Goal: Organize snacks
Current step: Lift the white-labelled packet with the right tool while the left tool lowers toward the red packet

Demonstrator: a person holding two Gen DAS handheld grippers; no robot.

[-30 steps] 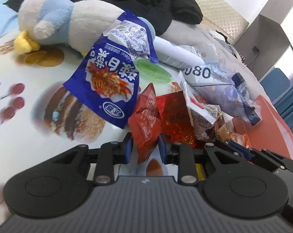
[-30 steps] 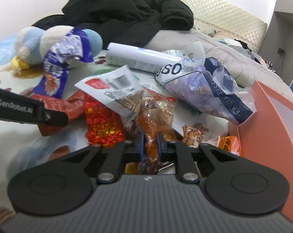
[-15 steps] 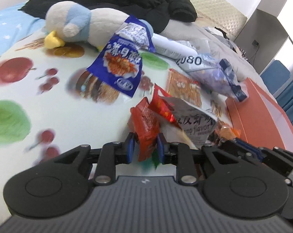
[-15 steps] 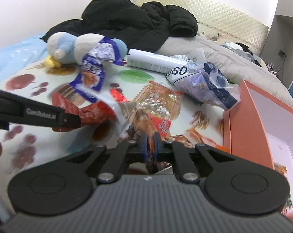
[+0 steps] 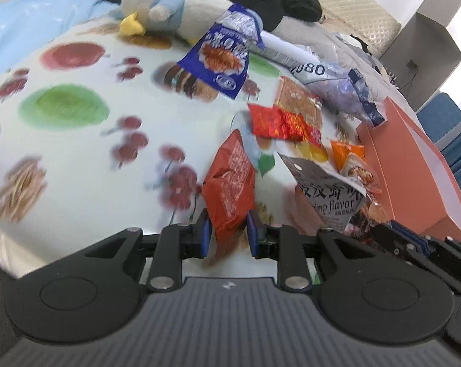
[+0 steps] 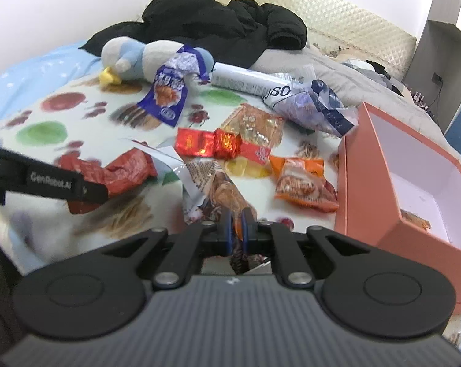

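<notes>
Left gripper (image 5: 227,234) pinching red snack packet (image 5: 230,183); right gripper (image 6: 236,229) pinching shrimp-flavor bag (image 6: 212,189), both lifting over fruit-print sheet (image 5: 77,153). Orange box (image 6: 368,183) sitting just right; loose packets, plush duck (image 6: 129,58), black jacket (image 6: 218,24) lying behind.

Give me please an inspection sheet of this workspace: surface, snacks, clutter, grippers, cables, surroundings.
Surface: printed cloth with food pictures, over a bed.
Job's things: salmon box, open, one packet inside; loose packets beside it: orange packet, red foil packet, blue packet.
Clutter: plush toy, black jacket, white tube, plastic bag.
Grippers: left gripper shut on a red packet; right gripper shut on a shrimp packet.
Cables: one at the far right wall.
Surroundings: quilted headboard, grey cabinet.
</notes>
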